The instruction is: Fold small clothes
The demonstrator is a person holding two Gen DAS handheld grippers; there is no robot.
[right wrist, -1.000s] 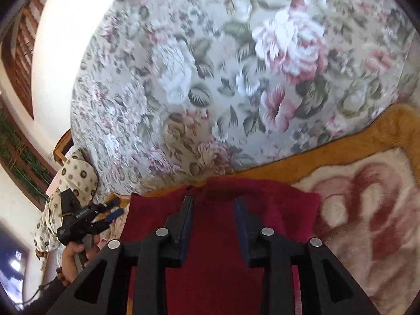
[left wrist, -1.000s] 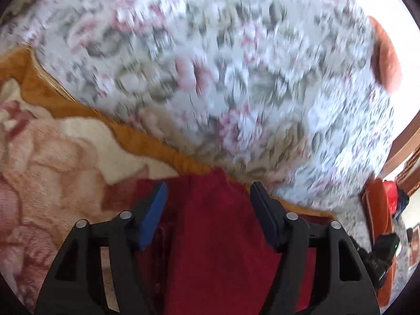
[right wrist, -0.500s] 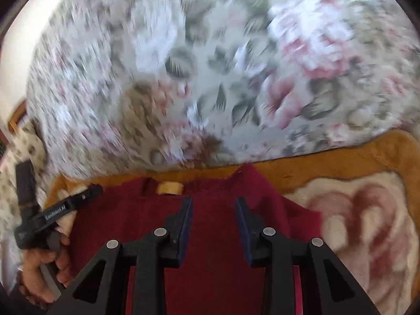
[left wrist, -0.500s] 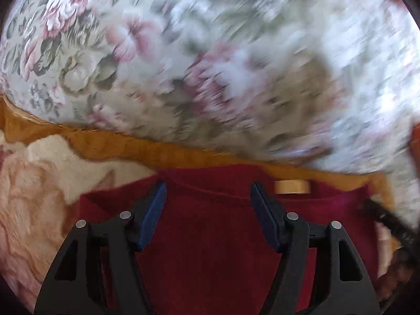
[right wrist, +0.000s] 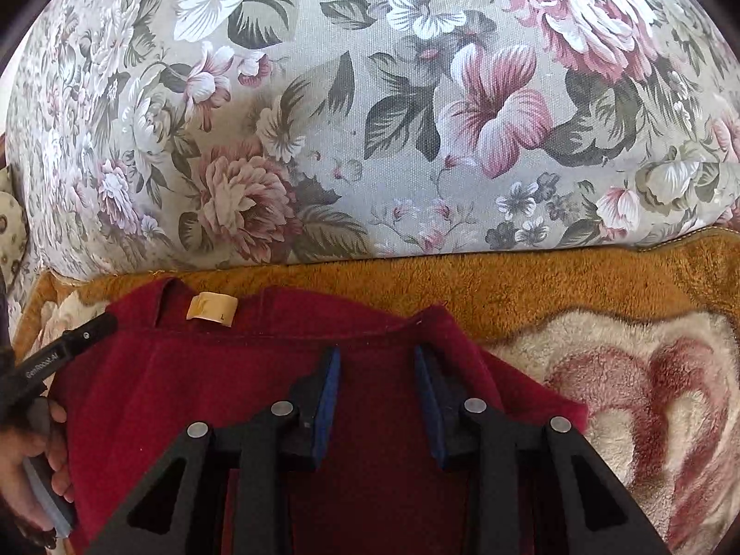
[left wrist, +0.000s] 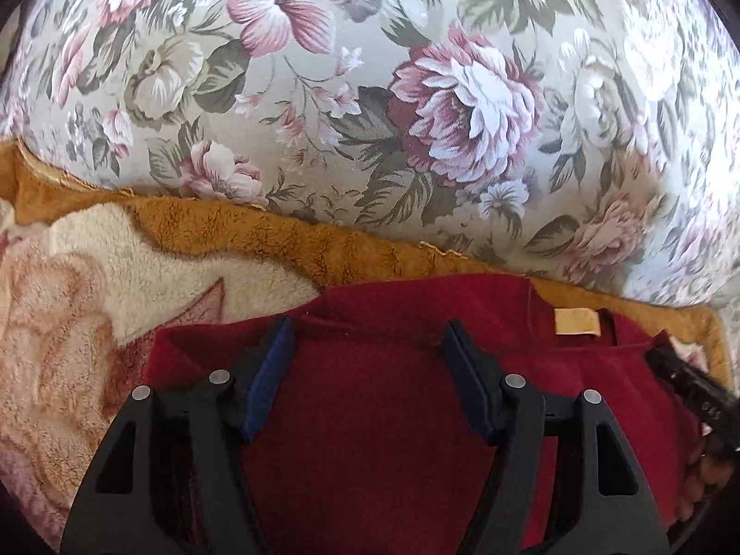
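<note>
Fleecy maroon garment (left wrist: 370, 416), lower frame, on plush blanket (left wrist: 115, 277). Left gripper (left wrist: 367, 347) and right gripper (right wrist: 377, 370): jaws apart, nothing clamped.

Each camera sits just behind its own tongs and looks forward and slightly down along the two fingers, very close to the fabric. The left wrist view has the left tongs (left wrist: 367, 337) at its bottom edge, over the dark red garment (left wrist: 370, 439); the right wrist view frames the right tongs (right wrist: 377, 365) likewise. Both face the floral cushion (left wrist: 416, 92) that fills each upper half. Both views share the garment, its tan neck label (left wrist: 576, 321), the orange-edged fleece blanket (right wrist: 508, 277) and the cushion. The label lies right of centre in the left view and left of centre in the right view.
</note>
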